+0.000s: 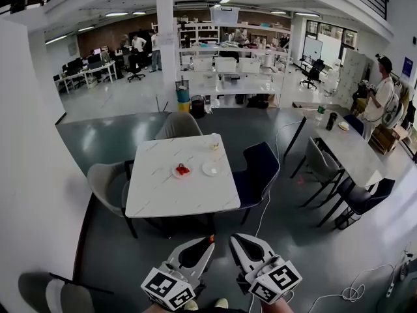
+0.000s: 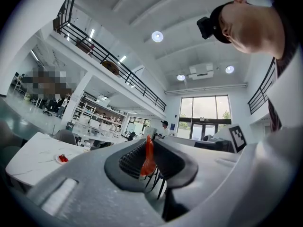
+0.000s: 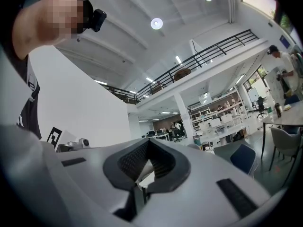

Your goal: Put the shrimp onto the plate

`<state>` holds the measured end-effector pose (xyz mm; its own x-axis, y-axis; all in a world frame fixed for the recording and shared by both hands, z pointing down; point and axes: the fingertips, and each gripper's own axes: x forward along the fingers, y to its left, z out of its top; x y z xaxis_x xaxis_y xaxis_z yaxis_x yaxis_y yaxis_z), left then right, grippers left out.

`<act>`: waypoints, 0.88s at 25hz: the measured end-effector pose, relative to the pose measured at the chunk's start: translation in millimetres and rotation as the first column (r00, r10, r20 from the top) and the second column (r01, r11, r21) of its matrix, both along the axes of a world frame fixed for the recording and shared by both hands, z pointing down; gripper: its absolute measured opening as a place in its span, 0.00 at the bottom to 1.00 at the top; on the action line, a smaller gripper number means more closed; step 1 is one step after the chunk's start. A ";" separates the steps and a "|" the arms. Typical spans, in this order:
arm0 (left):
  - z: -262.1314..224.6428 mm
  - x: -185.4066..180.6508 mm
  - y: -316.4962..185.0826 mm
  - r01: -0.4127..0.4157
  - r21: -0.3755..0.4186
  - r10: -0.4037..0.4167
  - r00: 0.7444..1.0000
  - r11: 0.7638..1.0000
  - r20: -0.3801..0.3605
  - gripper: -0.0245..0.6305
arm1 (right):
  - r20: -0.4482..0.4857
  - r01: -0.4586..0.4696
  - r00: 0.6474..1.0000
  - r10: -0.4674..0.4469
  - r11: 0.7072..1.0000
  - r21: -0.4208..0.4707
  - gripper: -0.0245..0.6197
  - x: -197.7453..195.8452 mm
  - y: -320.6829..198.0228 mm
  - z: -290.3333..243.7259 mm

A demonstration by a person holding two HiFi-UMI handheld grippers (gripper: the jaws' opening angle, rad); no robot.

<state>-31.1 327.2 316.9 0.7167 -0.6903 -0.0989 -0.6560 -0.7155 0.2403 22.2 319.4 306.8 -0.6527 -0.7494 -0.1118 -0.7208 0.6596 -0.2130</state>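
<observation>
Shrimp (image 2: pixel 148 157) clamped in left gripper (image 1: pixel 207 243), held clear for carrying toward plate (image 1: pixel 176 171) on far worktop (image 1: pixel 163 191). Right gripper (image 1: pixel 234 241) closed, empty, spare.

Site: a large open-plan office in a double-height hall. Evidence at floor level: rows of desks with monitors (image 1: pixel 83 67), rolling office chairs (image 1: pixel 313 74), open shelving (image 1: pixel 202 32) stacked with boxes, and white meeting tables (image 1: pixel 176 188) with upholstered chairs (image 1: pixel 257 168) on a grey-green floor (image 1: pixel 111 135) where loose cables (image 1: pixel 348 293) trail. Overhead: a railed mezzanine (image 2: pixel 109 63), round ceiling lights (image 2: pixel 157 36) and tall glazed doors (image 2: pixel 207 119) at one end.
</observation>
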 end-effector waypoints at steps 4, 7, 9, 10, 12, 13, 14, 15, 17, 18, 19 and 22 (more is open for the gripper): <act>-0.6 14.6 -4.9 0.006 0.002 -0.006 1.000 1.000 0.002 0.12 | 0.002 0.006 1.000 -0.006 1.000 -0.009 0.04 13.9 -1.7 4.1; 2.1 19.8 -8.0 0.012 0.002 -0.012 1.000 1.000 0.008 0.12 | 0.009 0.009 1.000 -0.009 1.000 -0.020 0.04 19.7 -6.0 10.4; 4.6 21.1 -11.7 0.018 -0.003 -0.018 1.000 1.000 0.013 0.12 | 0.016 0.015 1.000 -0.015 1.000 -0.026 0.04 21.2 -9.7 13.1; 5.3 21.1 -14.0 0.022 -0.006 -0.022 1.000 1.000 0.015 0.12 | 0.019 0.021 1.000 -0.021 0.999 -0.027 0.04 20.9 -11.1 13.5; 6.0 21.0 -19.6 0.027 -0.011 -0.027 0.999 1.000 0.016 0.12 | 0.022 0.038 0.999 -0.037 0.999 -0.027 0.04 19.1 -14.1 13.5; 6.5 21.2 -23.2 0.028 -0.012 -0.027 0.999 1.000 0.017 0.12 | 0.024 0.043 0.999 -0.043 0.999 -0.026 0.04 18.2 -16.7 13.5; 7.1 21.4 -27.5 0.026 -0.012 -0.026 0.999 1.000 0.018 0.13 | 0.025 0.046 0.999 -0.045 0.999 -0.024 0.04 17.4 -20.6 13.5; 7.8 21.1 -32.3 0.024 -0.010 -0.024 1.000 1.000 0.019 0.12 | 0.025 0.046 0.999 -0.045 0.999 -0.022 0.04 16.2 -25.6 13.4; 9.0 18.8 -43.5 0.019 -0.005 -0.019 1.000 1.000 0.020 0.12 | 0.019 0.045 0.999 -0.045 0.999 -0.021 0.04 12.5 -37.1 13.8; 9.5 16.8 -50.2 0.018 -0.003 -0.018 1.000 1.000 0.020 0.12 | 0.014 0.046 0.999 -0.045 0.999 -0.021 0.04 10.0 -43.7 13.7; 9.6 14.3 -57.8 0.017 -0.001 -0.017 1.000 1.000 0.019 0.13 | 0.009 0.046 0.999 -0.046 0.999 -0.020 0.04 7.1 -50.9 13.0; 6.4 5.2 -84.6 0.011 0.010 -0.011 1.000 1.000 0.016 0.12 | 0.001 0.044 0.999 -0.044 0.999 -0.013 0.04 -3.3 -75.6 8.0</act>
